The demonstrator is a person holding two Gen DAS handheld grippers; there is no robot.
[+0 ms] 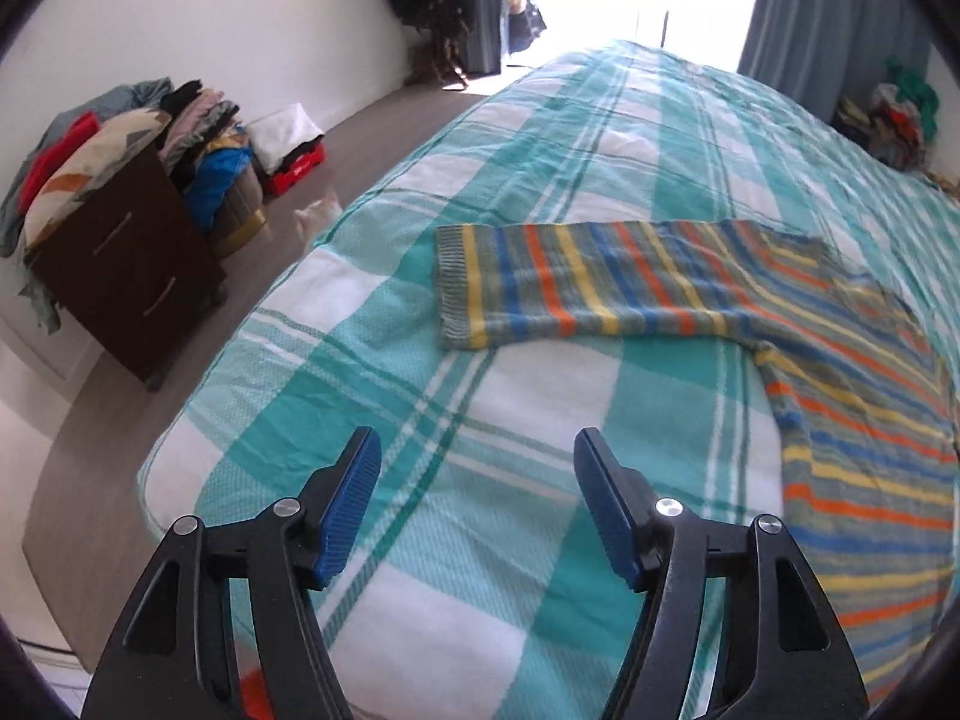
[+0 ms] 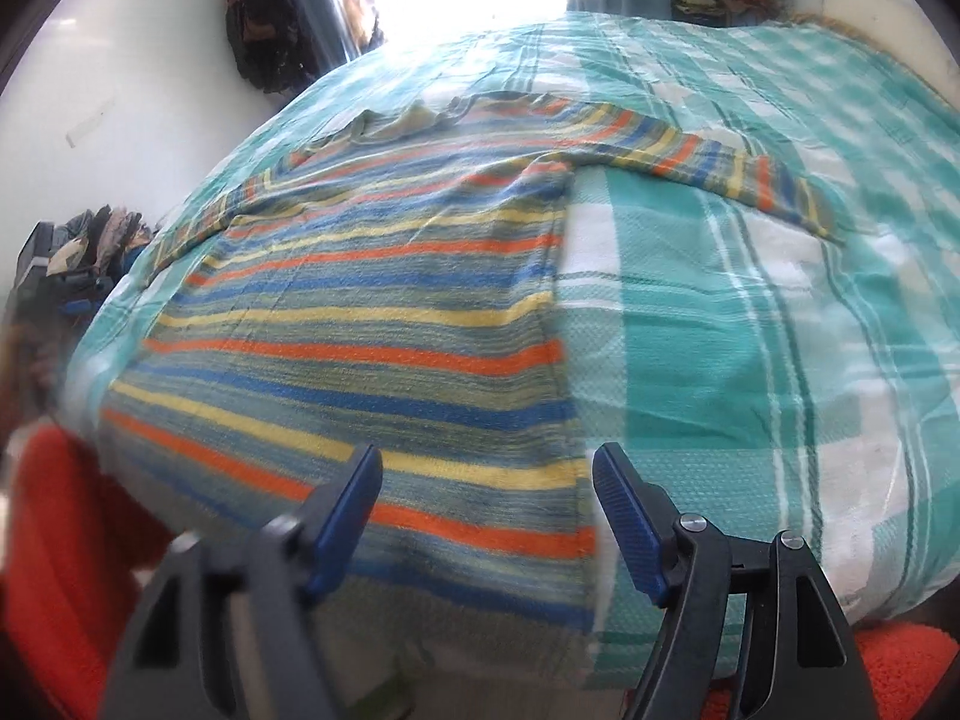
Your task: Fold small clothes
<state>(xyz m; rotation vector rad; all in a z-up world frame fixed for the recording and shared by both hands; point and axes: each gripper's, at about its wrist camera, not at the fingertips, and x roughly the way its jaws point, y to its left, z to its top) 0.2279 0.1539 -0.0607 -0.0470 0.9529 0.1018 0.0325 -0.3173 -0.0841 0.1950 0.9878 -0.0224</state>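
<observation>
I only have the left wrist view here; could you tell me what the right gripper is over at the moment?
Observer: The right gripper hangs open above the body of the striped sweater, near its hem.
Operator: Thank you. Is the other sleeve laid out too?
Observer: Yes, the right sleeve stretches sideways across the checked bedspread.
Operator: And the neckline?
Observer: The collar edge looks rumpled at the far side.
</observation>
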